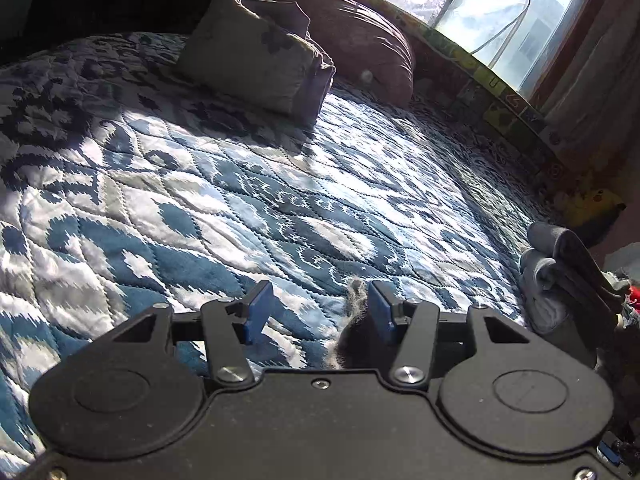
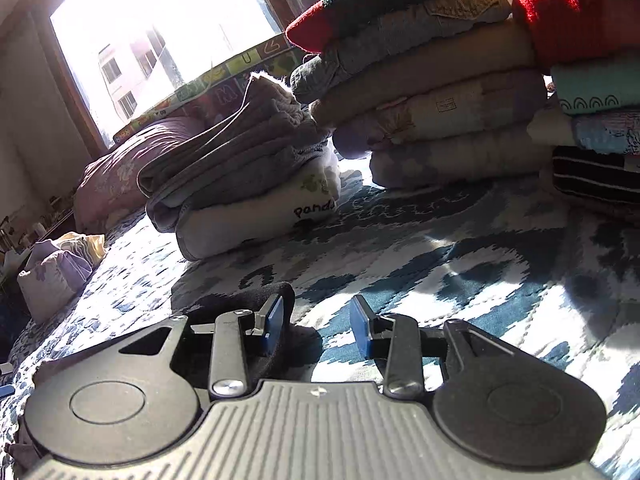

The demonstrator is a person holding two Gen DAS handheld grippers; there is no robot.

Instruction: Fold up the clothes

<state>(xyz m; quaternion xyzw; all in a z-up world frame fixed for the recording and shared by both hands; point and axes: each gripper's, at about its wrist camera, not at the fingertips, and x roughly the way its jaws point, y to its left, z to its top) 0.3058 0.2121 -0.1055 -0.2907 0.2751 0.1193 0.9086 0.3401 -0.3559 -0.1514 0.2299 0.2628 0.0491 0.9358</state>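
Observation:
My left gripper (image 1: 318,308) is open low over the blue and white quilt (image 1: 240,200). A dark fuzzy garment (image 1: 354,332) lies under it, its edge against the inside of the right finger. In the right wrist view my right gripper (image 2: 316,326) is open just above the quilt (image 2: 480,280). A dark garment (image 2: 248,308) lies beneath its left finger, mostly hidden by the gripper body. Neither gripper has cloth pinched between its pads.
Folded clothes stand in stacks ahead of the right gripper: a small grey pile (image 2: 248,176), a tall pile (image 2: 432,92) and another at the right edge (image 2: 592,88). A grey pillow (image 1: 260,56) and a maroon pillow (image 1: 360,32) lie by the window. Folded grey cloth (image 1: 560,276) sits at right.

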